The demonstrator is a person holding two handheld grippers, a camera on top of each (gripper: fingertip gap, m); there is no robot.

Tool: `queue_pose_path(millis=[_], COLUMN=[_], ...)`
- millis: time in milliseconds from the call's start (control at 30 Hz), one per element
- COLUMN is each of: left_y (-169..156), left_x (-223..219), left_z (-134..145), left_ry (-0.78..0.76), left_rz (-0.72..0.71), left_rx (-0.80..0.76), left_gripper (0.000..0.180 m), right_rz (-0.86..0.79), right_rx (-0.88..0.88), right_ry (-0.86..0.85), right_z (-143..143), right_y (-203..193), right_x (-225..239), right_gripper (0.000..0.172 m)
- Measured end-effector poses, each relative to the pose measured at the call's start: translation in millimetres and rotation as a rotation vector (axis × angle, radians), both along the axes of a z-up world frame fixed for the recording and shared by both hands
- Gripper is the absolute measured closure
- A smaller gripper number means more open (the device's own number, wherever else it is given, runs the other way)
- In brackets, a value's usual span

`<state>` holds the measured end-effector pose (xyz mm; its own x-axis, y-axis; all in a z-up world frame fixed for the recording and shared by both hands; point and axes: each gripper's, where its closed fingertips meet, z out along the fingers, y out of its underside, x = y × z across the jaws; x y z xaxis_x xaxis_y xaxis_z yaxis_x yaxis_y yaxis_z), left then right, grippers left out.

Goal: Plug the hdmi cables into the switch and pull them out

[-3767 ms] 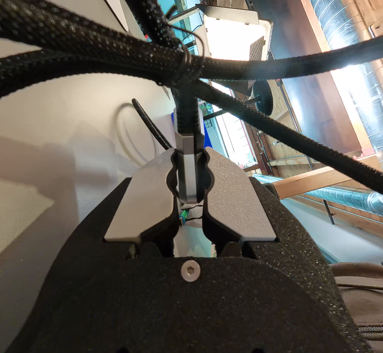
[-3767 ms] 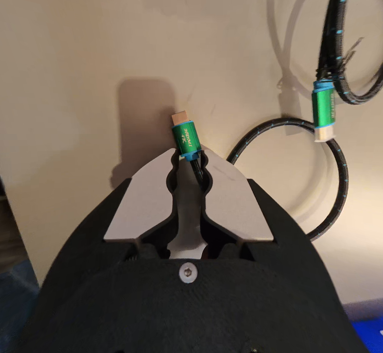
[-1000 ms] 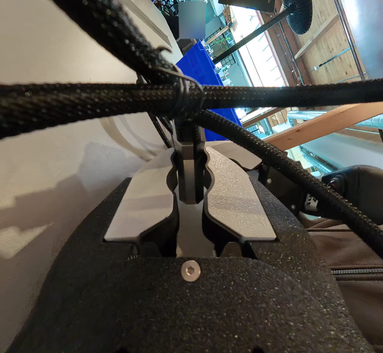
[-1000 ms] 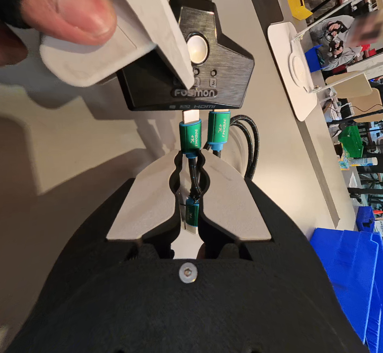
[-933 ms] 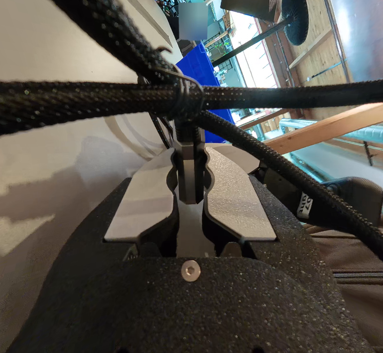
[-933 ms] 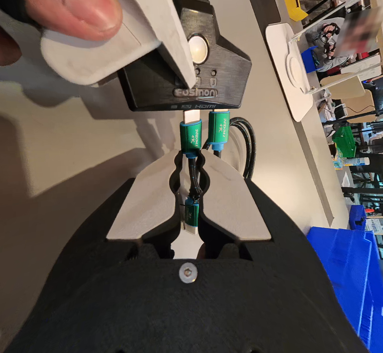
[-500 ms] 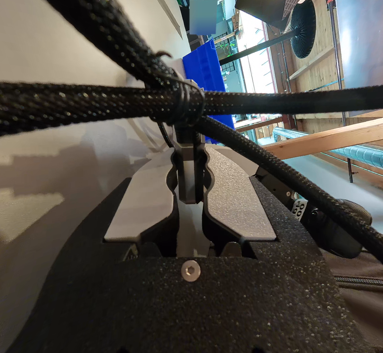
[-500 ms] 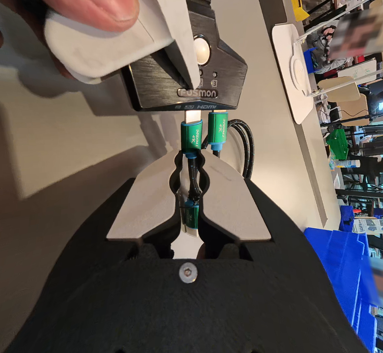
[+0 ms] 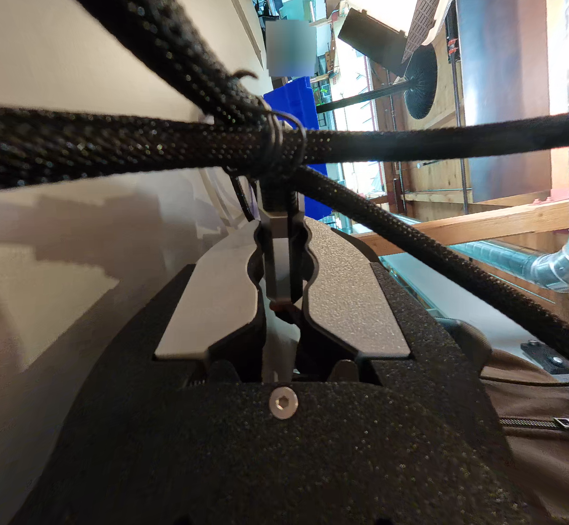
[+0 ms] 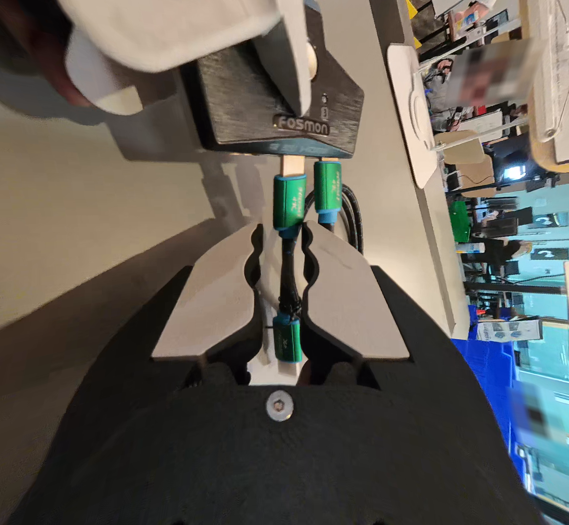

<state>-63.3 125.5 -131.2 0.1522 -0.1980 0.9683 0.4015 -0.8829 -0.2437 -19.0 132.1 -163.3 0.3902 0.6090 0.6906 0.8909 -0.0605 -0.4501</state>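
Observation:
My left gripper [image 9: 281,227] is shut on a black switch box [image 9: 277,251], which shows edge-on between its fingers. Thick black braided cables [image 9: 154,146] tied in a bundle cross just beyond it. In the right wrist view the box [image 10: 240,122] is clamped by the left gripper's white finger [image 10: 286,48], with a person's thumb on top. My right gripper [image 10: 281,227] is open. A green plug [image 10: 289,199] stands just beyond its tips, its gold end in the box's port. The plug's black braided cable [image 10: 288,263] runs loose between the fingers. A second green plug [image 10: 328,186] sits in the neighbouring port.
A third green plug [image 10: 288,344] lies on the beige table [image 10: 92,202], seen low between my right fingers. A coil of black cable [image 10: 354,217] lies beyond. A white pad [image 10: 412,109] and blue bins [image 10: 492,387] are at the right. The gap from one gripper's tips to the other's is roughly 6 centimeters.
My right jaws have opened off the cable behind the green plug; the plug stays at the box's port. The left gripper keeps its grip on the box, which now looms closer.

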Motion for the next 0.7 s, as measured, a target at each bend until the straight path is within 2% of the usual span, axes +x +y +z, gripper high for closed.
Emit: queue_pose_path(millis=[200, 367, 700], left_y=[1.3, 0.6, -1.0], left_x=[0.2, 4.0, 5.1], left_z=[3.2, 7.4, 12.2], left_ry=[-0.017, 0.096, 0.297], left_rz=[0.007, -0.005, -0.02], left_rx=[-0.005, 0.047, 0.179], left_gripper=[0.16, 0.16, 0.16], right_rz=[0.023, -0.028, -0.128], right_rx=[0.089, 0.125, 0.074], right_ry=[-0.019, -0.121, -0.071], right_z=[7.1, 8.7, 10.3], right_y=[4.6, 8.0, 8.2], right_x=[0.4, 4.5, 5.5], right_gripper=[0.157, 0.158, 0.158])
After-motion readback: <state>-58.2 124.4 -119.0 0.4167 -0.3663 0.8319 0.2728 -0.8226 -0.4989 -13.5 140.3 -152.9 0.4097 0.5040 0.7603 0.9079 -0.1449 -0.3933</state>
